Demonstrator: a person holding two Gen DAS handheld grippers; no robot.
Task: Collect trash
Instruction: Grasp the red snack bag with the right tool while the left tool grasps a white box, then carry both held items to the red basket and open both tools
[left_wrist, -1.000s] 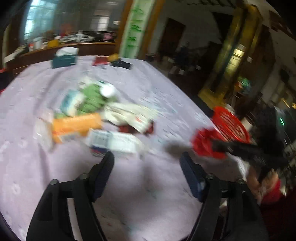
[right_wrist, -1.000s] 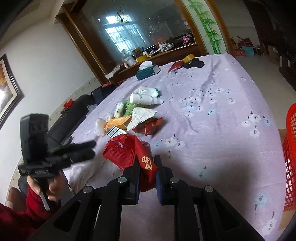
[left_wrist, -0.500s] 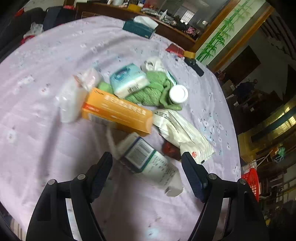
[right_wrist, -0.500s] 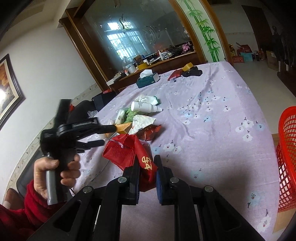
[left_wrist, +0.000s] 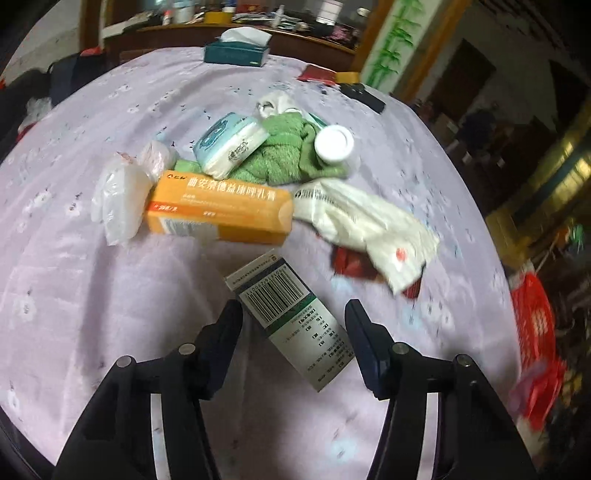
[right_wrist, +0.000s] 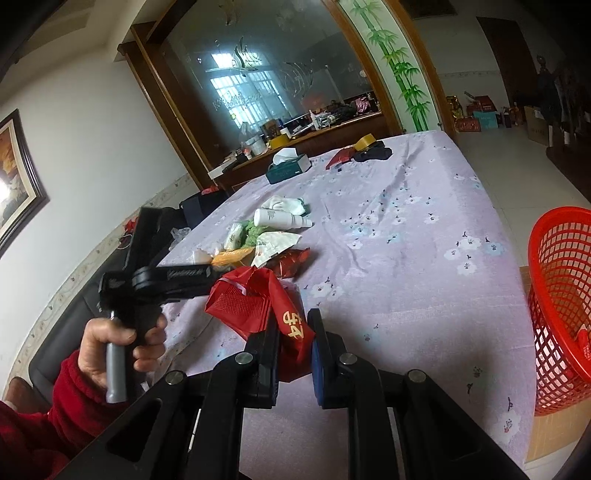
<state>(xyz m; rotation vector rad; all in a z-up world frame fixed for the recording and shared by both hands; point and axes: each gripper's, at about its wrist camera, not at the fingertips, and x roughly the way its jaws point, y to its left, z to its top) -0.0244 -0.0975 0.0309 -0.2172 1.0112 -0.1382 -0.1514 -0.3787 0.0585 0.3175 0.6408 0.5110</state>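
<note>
Lilac-clothed surface with a red basket beside its edge. Right claw pinches a red bag. Left claw, spread, straddles a white carton lying on the surface.

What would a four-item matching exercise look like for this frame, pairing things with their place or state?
Things:
1. barcode box
2. red bag
3. red basket
4. orange box

Places or states:
A. beside the table, past its edge
B. clamped in the right gripper
C. between the open fingers of the left gripper
D. lying against the clear plastic wrap

Pairs: 1-C, 2-B, 3-A, 4-D
</note>
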